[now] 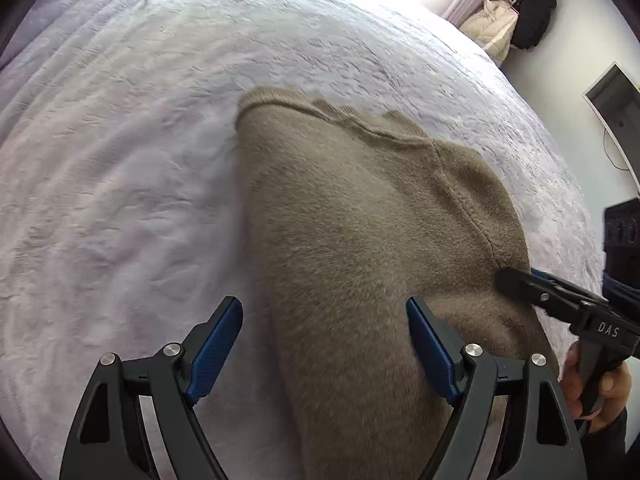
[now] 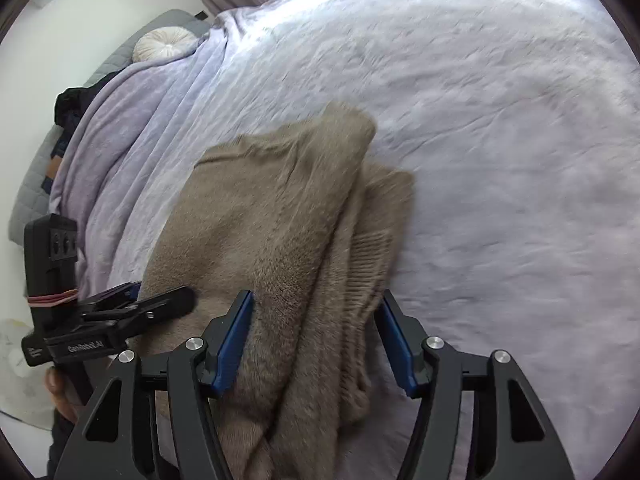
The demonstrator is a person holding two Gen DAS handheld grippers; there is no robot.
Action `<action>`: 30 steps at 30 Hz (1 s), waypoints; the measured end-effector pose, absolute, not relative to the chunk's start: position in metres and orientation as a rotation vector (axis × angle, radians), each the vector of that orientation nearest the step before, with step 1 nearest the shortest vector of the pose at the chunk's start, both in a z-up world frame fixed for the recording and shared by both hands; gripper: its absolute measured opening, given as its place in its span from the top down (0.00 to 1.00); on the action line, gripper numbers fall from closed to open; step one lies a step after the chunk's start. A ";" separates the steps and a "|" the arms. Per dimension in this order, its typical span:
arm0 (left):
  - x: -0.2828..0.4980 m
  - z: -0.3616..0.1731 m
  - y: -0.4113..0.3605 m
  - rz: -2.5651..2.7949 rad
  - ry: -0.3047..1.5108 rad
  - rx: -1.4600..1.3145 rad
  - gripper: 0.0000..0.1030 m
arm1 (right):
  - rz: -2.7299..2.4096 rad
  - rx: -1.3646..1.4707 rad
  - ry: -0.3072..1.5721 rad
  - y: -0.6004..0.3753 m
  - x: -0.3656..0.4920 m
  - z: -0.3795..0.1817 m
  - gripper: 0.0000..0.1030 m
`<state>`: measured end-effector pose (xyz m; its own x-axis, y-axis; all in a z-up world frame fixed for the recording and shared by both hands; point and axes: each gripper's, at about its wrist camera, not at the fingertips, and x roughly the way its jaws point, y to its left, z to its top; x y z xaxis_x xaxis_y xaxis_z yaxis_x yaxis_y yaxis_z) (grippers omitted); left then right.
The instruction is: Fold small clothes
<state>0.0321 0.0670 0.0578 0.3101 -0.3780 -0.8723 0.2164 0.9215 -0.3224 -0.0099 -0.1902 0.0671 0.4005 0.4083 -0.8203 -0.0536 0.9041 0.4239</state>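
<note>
A taupe, fuzzy knitted sweater [image 1: 360,240] lies partly folded on a bed covered by a pale lavender, crinkled plush blanket [image 1: 140,160]. The knit has a short brushed nap over the body, a ribbed band at the far edge, and a raised seam running down its right side in the left wrist view.

Left tool [image 1: 324,344]: black frame with blue textured pads, jaws standing wide. The left edge of the sweater passes between them; neither pad presses on the cloth.

Right tool [image 2: 316,340]: same build, jaws parted moderately, straddling a bunched, ridged fold of the sweater [image 2: 288,240]. The left pad lies close against the knit, the right pad stands clear of it; no grip is evident.

The left wrist view alone shows the smooth top layer of the garment, the right tool [image 1: 520,284] entering from the side with its tip over the sweater's seam, a hand [image 1: 600,392] on its handle, and a cream quilted coat [image 1: 494,26] and a black garment [image 1: 534,12] hanging by the wall.

The right wrist view alone shows the stacked layers and ribbed cuff at the sweater's right edge, the left tool [image 2: 176,300] seen side-on over the cloth, a round white tufted cushion [image 2: 166,44], and the blanket [image 2: 500,160] draped in long pleats at the bed's end.
</note>
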 end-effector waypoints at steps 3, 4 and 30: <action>0.022 0.079 0.077 -0.332 1.125 -0.112 0.19 | 0.276 0.223 1.044 -0.183 -0.028 0.095 0.37; 0.017 0.087 0.078 -0.310 1.091 -0.092 0.19 | 0.290 0.141 1.004 -0.173 -0.039 0.108 0.37; 0.067 0.075 0.037 -0.199 1.017 0.146 0.00 | 0.488 -0.149 0.988 -0.136 0.002 0.121 0.38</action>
<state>0.0670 0.0366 0.0755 0.5101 -0.0969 -0.8546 0.2321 0.9723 0.0283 0.0016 -0.1361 0.1212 0.4531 0.3274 -0.8291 -0.4602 0.8825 0.0970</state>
